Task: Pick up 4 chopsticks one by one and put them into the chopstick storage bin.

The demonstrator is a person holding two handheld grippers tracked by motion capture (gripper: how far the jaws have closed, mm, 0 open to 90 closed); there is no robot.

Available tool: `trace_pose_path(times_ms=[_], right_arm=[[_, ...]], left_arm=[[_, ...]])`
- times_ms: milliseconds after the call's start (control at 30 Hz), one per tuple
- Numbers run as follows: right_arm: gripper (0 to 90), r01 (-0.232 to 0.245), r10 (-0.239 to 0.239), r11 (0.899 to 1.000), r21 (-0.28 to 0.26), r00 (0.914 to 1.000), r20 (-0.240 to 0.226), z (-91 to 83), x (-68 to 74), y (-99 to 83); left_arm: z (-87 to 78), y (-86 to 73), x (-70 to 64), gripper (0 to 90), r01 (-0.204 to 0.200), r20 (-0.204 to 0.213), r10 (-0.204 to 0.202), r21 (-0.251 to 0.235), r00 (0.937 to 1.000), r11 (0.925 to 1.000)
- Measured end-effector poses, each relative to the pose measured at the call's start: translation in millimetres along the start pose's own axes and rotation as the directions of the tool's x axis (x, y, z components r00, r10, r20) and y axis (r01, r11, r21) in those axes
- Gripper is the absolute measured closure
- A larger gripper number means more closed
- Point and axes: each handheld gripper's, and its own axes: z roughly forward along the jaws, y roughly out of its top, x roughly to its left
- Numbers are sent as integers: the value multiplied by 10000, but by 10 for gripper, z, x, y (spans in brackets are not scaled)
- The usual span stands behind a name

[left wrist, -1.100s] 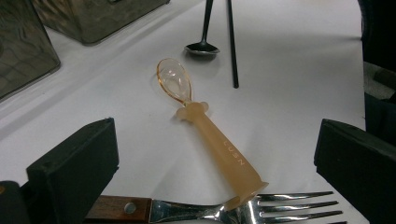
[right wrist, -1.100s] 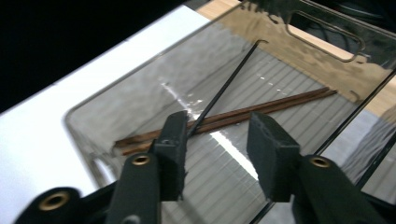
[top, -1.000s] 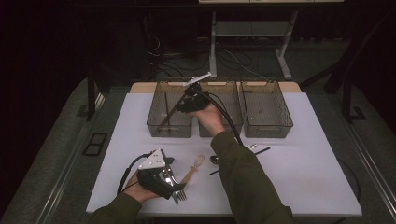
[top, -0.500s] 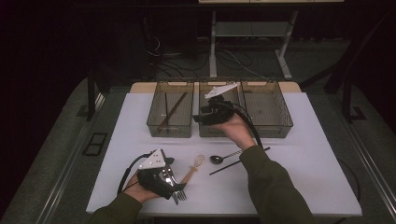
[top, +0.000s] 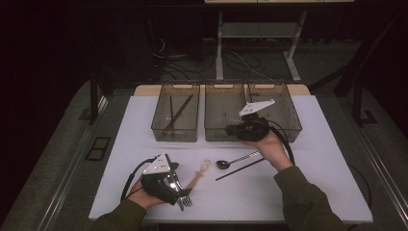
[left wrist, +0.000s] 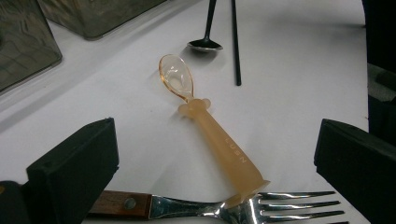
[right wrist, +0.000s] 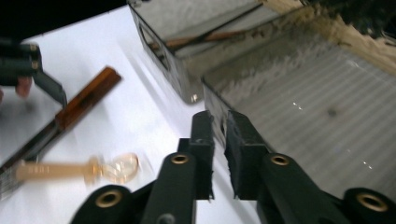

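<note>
Cutlery sorting is in hand. Left gripper (left wrist: 210,154) hovers low with jaws wide apart over the fork (left wrist: 224,207), which lies crosswise just before them, the amber spoon (left wrist: 205,121) resting on its neck and pointing ahead. To grip cleanly, I would drop straight and close on the fork handle alone, clear of the spoon. Right gripper (top: 235,129), jaws nearly together and empty, sits at the middle bin (top: 222,110).

Jaws wide apart, fork (left wrist: 243,211) lying between them – peach spoon (left wrist: 210,135) touching its neck
</note>
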Motion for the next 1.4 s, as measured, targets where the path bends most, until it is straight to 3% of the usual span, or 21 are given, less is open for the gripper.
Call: trace_pose_path(times_ms=[100, 333, 767, 1000, 1400], right_arm=[[897, 21, -22, 9998, 182, 10000, 84, -88, -30, -124], [900, -91, 84, 9984, 562, 9999, 124, -251, -130, -461], [899, -756, 616, 9881, 1339, 9925, 1058, -440, -356, -999], [900, -1187, 906, 9768, 1781, 9831, 1588, -364, -528, -1134], [900, -1395, 1024, 9707, 1956, 9768, 1880, -364, -595, -1205]], left_arm=[[1, -3, 9, 0, -24, -14, 24, 44, 10000, 10000], [9, -4, 8, 0, -38, -20, 38, 78, 10000, 10000], [15, -10, 9, 0, -47, -63, 48, 149, 10000, 9999], [14, -9, 7, 0, -65, -50, 66, 144, 10000, 9999], [14, -9, 7, 0, -100, -29, 100, 164, 9999, 9998]])
